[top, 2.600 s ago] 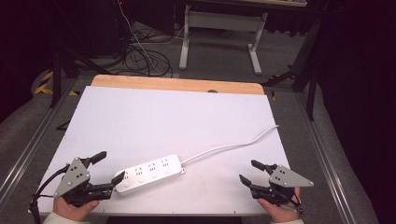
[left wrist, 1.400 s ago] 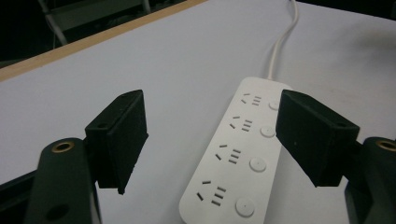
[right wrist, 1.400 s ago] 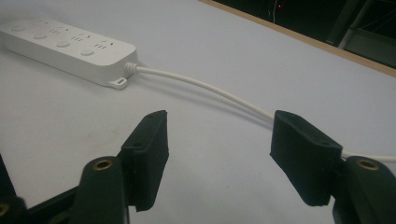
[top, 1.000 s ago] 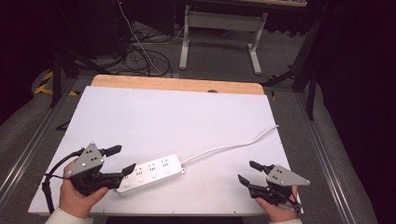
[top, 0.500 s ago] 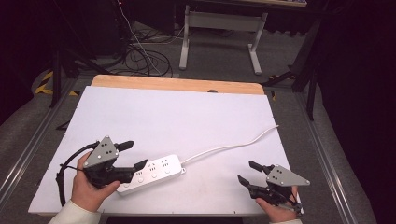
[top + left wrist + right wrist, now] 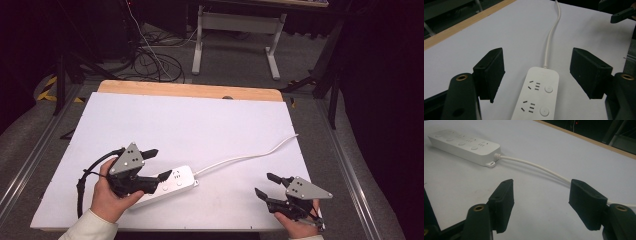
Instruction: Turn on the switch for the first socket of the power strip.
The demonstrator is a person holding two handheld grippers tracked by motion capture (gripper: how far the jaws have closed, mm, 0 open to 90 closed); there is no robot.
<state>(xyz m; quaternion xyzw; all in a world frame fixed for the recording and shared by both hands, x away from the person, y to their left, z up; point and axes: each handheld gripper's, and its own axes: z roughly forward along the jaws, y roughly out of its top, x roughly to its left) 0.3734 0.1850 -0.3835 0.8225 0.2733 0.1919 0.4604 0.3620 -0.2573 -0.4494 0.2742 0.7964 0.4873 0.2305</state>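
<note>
A white power strip [image 6: 172, 184] lies flat near the front left of the white table [image 6: 200, 125]. Its white cable [image 6: 245, 157] curves away to the right edge. My left gripper [image 6: 159, 164] is open, held over the strip's left end with one jaw on each side. In the left gripper view the power strip [image 6: 536, 97] lies between the wide-apart jaws of the left gripper [image 6: 539, 72], untouched. My right gripper [image 6: 265, 184] is open near the front right, holding nothing. In the right gripper view the right gripper [image 6: 544, 205] faces the cable [image 6: 536, 167] and the power strip [image 6: 464, 145].
A bare wooden strip [image 6: 190, 90] runs along the table's far edge. Beyond it on the floor are black cables [image 6: 150, 60] and a white metal stand [image 6: 235, 30]. A metal rail [image 6: 350, 170] runs along the right side.
My left gripper has moved right and forward from the table's front left corner until its jaws straddle the power strip's left end. The right gripper and the strip stayed put.
</note>
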